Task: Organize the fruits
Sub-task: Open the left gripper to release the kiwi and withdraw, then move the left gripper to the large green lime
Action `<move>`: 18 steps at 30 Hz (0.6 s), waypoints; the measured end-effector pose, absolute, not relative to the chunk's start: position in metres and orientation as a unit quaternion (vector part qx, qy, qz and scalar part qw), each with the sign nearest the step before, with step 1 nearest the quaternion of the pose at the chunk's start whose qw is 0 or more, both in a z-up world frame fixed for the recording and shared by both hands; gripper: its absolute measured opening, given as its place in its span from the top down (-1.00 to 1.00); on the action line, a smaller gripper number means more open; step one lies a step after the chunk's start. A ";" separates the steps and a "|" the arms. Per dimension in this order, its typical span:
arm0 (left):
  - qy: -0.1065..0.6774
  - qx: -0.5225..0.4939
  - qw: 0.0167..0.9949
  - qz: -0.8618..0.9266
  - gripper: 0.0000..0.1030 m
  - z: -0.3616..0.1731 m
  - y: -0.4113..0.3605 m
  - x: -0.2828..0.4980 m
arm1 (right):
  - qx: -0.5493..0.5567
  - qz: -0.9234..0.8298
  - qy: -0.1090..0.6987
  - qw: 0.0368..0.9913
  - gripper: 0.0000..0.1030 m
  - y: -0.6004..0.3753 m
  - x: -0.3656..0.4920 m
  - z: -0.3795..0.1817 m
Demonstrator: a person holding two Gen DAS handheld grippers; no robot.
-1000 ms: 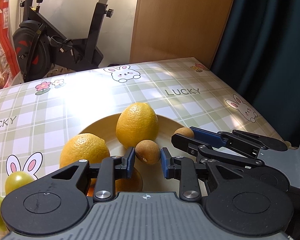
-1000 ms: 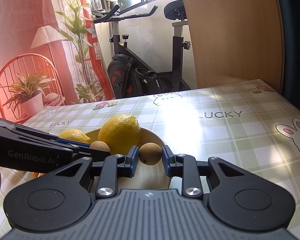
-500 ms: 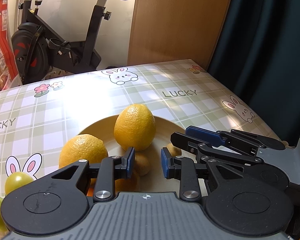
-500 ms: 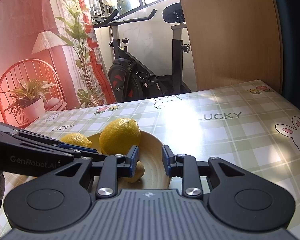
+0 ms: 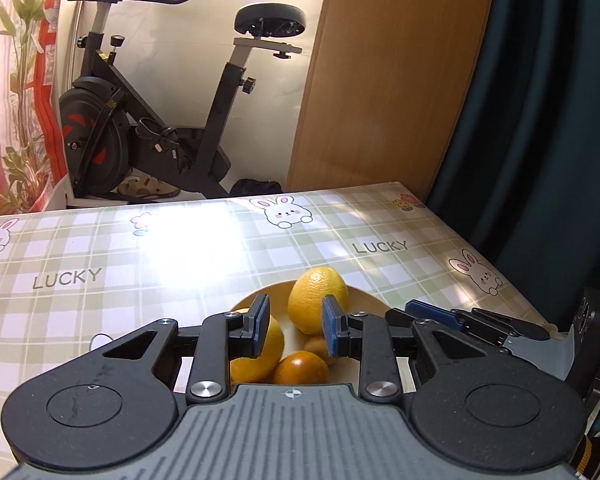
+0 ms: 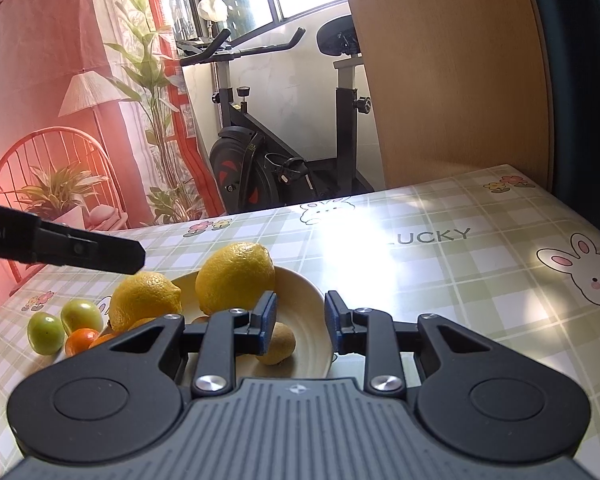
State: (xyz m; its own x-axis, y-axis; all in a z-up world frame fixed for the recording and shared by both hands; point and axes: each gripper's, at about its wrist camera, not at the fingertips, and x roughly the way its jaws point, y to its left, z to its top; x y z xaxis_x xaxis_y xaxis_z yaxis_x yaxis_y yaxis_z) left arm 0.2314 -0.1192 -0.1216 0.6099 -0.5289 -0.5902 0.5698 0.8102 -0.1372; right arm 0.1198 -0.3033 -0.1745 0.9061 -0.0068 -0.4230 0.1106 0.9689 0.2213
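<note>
Crowding the plate (image 6: 308,300): lemons (image 6: 236,276), kiwi (image 6: 278,344).

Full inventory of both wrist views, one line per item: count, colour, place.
plate: 1, cream, on the table near its front
lemons: 2, yellow, one on the plate, one at the plate's left rim
kiwis: at least 1, brown, on the plate; more may be hidden behind the fingers
small oranges: at least 2, orange, one on the table left of the plate, one at the plate's near edge
green fruits: 2, green, on the table left of the plate
tablecloth: 1, green plaid with bunnies and LUCKY print
exercise bike: 1, black, behind the table
left gripper: black, blue pads, open, empty, above the plate
right gripper: black, blue pads, open, empty, over the plate
</note>
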 end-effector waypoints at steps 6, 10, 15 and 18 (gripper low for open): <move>0.315 0.006 0.914 -0.255 0.42 -0.105 -0.057 0.247 | 0.137 -0.047 0.207 0.968 0.39 -0.301 0.112 -0.168; 0.311 -0.005 0.922 -0.230 0.42 -0.097 -0.024 0.253 | 0.141 -0.039 0.206 0.968 0.39 -0.289 0.112 -0.159; 0.312 -0.008 0.925 -0.217 0.42 -0.093 0.003 0.257 | 0.121 -0.007 0.205 0.971 0.39 -0.257 0.121 -0.145; 0.312 -0.013 0.926 -0.214 0.42 -0.092 0.016 0.255 | 0.106 0.015 0.206 0.973 0.39 -0.235 0.131 -0.138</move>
